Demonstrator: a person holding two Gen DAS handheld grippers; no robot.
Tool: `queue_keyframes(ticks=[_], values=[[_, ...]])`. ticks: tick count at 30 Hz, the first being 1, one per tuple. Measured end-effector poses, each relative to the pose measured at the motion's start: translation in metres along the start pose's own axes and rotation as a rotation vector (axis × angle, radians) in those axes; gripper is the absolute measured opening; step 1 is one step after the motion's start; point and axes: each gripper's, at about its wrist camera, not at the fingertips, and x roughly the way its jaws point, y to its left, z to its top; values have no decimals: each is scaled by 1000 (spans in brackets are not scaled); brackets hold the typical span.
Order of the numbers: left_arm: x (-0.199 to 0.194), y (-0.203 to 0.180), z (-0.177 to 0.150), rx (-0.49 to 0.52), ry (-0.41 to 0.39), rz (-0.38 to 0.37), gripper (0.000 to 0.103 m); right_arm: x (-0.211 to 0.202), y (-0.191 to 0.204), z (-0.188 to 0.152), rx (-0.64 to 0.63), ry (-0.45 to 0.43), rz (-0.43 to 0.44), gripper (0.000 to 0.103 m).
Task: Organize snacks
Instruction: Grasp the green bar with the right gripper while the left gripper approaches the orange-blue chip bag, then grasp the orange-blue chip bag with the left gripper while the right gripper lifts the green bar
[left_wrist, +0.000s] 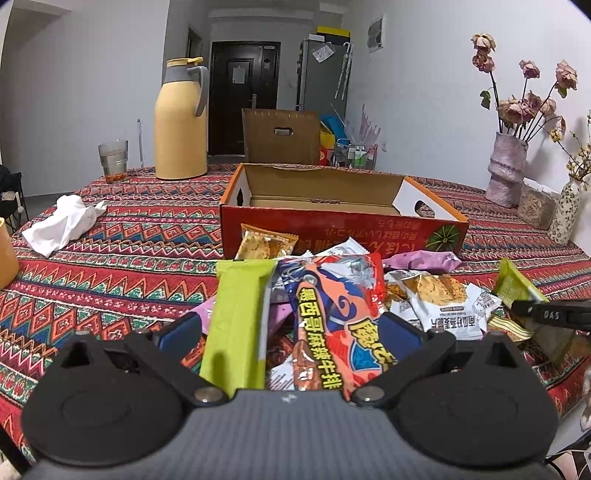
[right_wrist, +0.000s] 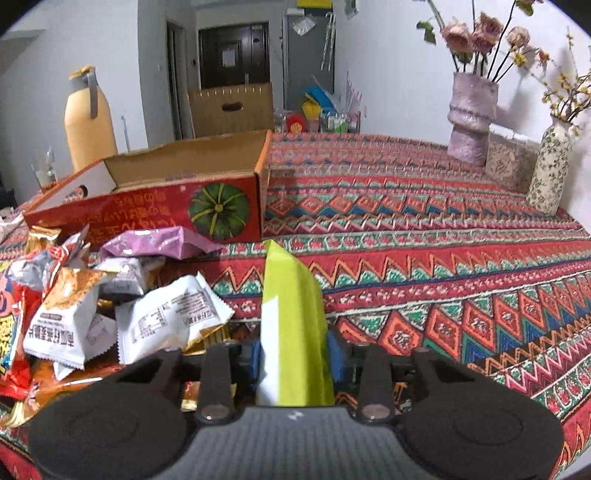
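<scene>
A heap of snack packets (left_wrist: 439, 295) lies on the patterned tablecloth in front of an open red cardboard box (left_wrist: 332, 229). My left gripper (left_wrist: 291, 332) hangs over the heap with its jaws wide. A lime green packet (left_wrist: 236, 321) and an orange-red packet (left_wrist: 332, 325) lie between its blue pads (left_wrist: 181, 332), and no pad clearly presses on them. My right gripper (right_wrist: 295, 354) is shut on another green-and-white packet (right_wrist: 291, 295), which stands upright at the right edge of the heap (right_wrist: 74, 317). The box (right_wrist: 147, 210) stands behind and to the left of it.
A yellow thermos jug (left_wrist: 181, 122), a glass (left_wrist: 113, 158) and a crumpled white tissue (left_wrist: 62, 221) are at the far left. A purple vase of dried roses (right_wrist: 471, 118), a clear container (right_wrist: 509, 162) and a floral vase (right_wrist: 550, 170) line the right wall. Bare cloth lies right of the box.
</scene>
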Motion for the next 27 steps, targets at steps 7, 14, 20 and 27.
queue_keyframes(ticks=[7, 14, 20, 27], values=[[2, -10, 6, 11, -6, -3, 103, -21, 2, 0, 5, -96, 21, 21], [15, -23, 15, 22, 23, 11, 103, -35, 10, 5, 1, -161, 60, 21], [37, -35, 20, 23, 82, 17, 97, -35, 15, 4, 13, -168, 88, 21], [59, -41, 14, 9, 150, 31, 87, -32, 17, -1, 29, -165, 113, 21]])
